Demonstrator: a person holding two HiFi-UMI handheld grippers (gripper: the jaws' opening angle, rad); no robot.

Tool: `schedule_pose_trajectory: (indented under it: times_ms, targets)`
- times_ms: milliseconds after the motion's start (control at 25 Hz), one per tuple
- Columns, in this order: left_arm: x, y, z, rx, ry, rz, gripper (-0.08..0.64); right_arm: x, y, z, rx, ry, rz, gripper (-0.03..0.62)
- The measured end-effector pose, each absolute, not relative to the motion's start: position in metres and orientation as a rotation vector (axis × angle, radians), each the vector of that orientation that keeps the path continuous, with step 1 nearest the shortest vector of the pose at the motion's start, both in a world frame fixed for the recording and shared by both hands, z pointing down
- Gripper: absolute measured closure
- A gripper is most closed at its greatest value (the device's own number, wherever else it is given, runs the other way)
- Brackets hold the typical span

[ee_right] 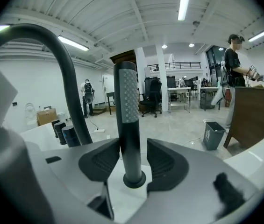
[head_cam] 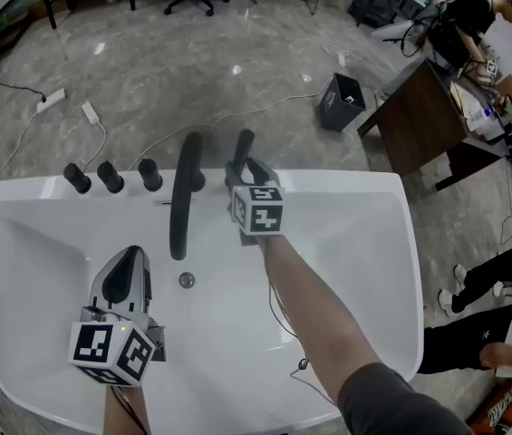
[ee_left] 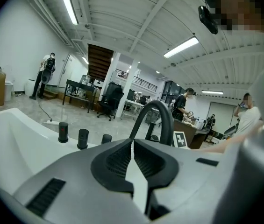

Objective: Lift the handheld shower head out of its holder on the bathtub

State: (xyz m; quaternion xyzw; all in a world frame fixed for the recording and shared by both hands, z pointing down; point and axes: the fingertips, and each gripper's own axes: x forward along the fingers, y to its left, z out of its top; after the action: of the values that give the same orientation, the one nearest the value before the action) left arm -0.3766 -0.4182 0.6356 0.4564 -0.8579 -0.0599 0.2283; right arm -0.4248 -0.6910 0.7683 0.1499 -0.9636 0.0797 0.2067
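While it stands upright in its holder [ee_right: 134, 178] on the far rim of the bathtub [head_cam: 355, 181], the handheld shower head [head_cam: 242, 147] is flanked by the jaws of the right tool [head_cam: 248, 170]. These jaws are held apart. In the right gripper view the dark wand, with its dotted spray face, is seen between the pads. One pad is set right at the wand's left side and a clear gap is left on the other side, so nothing is clamped.

Just left of the shower head, as seen from the head view, the arched black spout [head_cam: 181, 198] is mounted, and its end reaches over the basin. Further left of the shower head, three black knobs [head_cam: 111, 177] are lined up along the same rim. The round drain [head_cam: 187, 280] is set in the basin floor, nearer the camera than the shower head and slightly left of it.

The left tool [head_cam: 131, 263] is held well apart from the shower head, lower left over the basin. Its jaws are brought together with nothing between them. Beyond the shower head, grey floor [head_cam: 192, 62] is seen, with a dark bin [head_cam: 340, 101] standing to the right.
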Motion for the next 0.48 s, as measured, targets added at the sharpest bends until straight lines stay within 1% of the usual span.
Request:
schedule_pose_trajectory:
  times_ms: [120, 160, 480]
  targets:
    - [-0.378, -0.418, 0.642, 1.26, -2.356, -0.142, 0.534, -0.429, -0.69, 0.771, 0.387, -2.681, 0.235, 0.422]
    - [-0.378, -0.417, 0.643, 1.26, -2.356, -0.134, 0.534, -0.43, -0.69, 0.771, 0.384, -2.679, 0.223, 0.447]
    - [-0.373, -0.41, 0.649, 1.244, -2.348, -0.131, 0.534, -0.423, -0.685, 0.767, 0.392, -2.683, 0.153, 0.451]
